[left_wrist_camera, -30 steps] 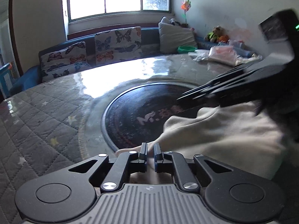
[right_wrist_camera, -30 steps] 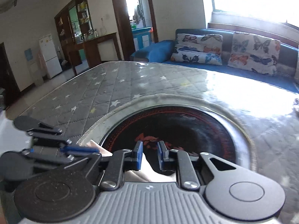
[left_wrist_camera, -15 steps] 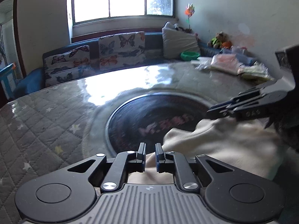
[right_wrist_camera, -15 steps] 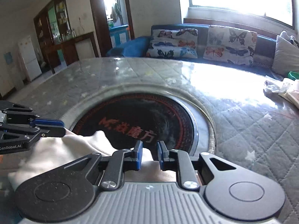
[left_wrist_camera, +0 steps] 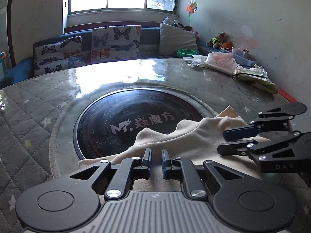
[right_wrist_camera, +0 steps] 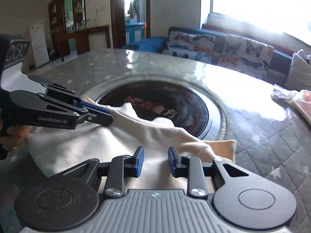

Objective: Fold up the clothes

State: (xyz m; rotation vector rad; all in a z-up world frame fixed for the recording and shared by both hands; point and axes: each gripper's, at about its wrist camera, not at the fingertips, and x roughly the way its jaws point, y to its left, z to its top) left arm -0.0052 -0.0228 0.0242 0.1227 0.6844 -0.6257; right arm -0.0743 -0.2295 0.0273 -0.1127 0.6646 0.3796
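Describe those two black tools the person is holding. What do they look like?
Both are alike. The left gripper and right gripper have matte black linkage arms with silver rivets, round black discs at each side, a ribbed grey body and blue-padded fingers. Small pale lettering marks their sides. No cables or sleeves show.

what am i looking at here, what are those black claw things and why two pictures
Each black claw is a handheld gripper with a camera on it; a person holds one in each hand. One picture looks along the left gripper, the other along the right gripper, so each also shows the other one from the side. On the quilted table lies a cream cloth partly over a dark round plate. The left gripper pinches the cloth's edge; the right one's jaws are opening above the cloth, letting go.
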